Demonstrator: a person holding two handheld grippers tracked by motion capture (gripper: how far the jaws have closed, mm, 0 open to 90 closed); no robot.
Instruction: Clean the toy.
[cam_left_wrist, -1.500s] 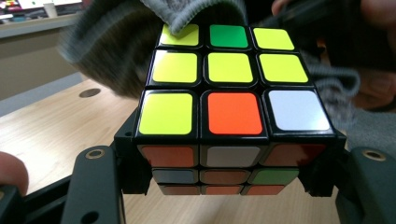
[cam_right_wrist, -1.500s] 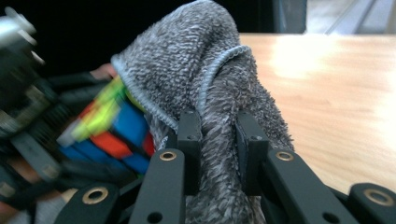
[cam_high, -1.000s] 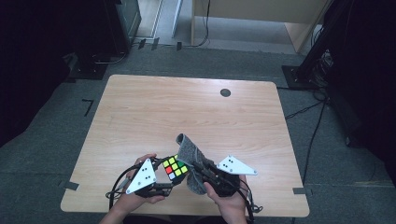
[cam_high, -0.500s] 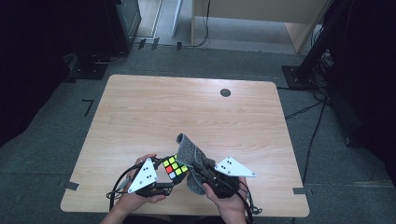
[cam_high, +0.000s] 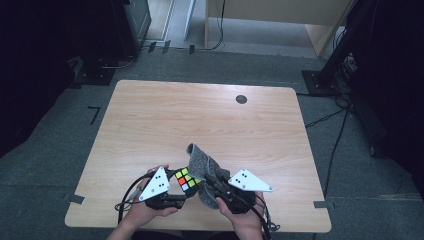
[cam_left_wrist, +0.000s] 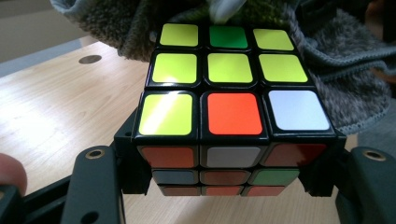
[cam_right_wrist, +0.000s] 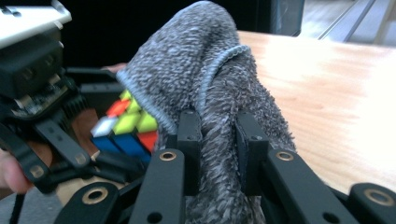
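Note:
A scrambled Rubik's cube (cam_left_wrist: 229, 93) with a mostly yellow top face is clamped between the two black jaws of my left gripper (cam_left_wrist: 229, 182), near the table's front edge (cam_high: 187, 180). My right gripper (cam_right_wrist: 218, 154) is shut on a grey fleecy cloth (cam_right_wrist: 205, 70), whose bunched fold stands up over the jaws. In the high view the cloth (cam_high: 202, 160) rises just right of the cube and presses against its side. The left gripper (cam_high: 172, 192) and the right gripper (cam_high: 212, 187) sit close together, each held in a hand.
The wooden table (cam_high: 200, 120) stretches away beyond the grippers, with a round dark grommet hole (cam_high: 241, 99) near its far edge. Cables trail from both grippers over the front edge. Dark equipment stands on the floor around the table.
The cloth has shifted slightly against the cube; both grippers stay in nearly the same place with their holds unchanged.

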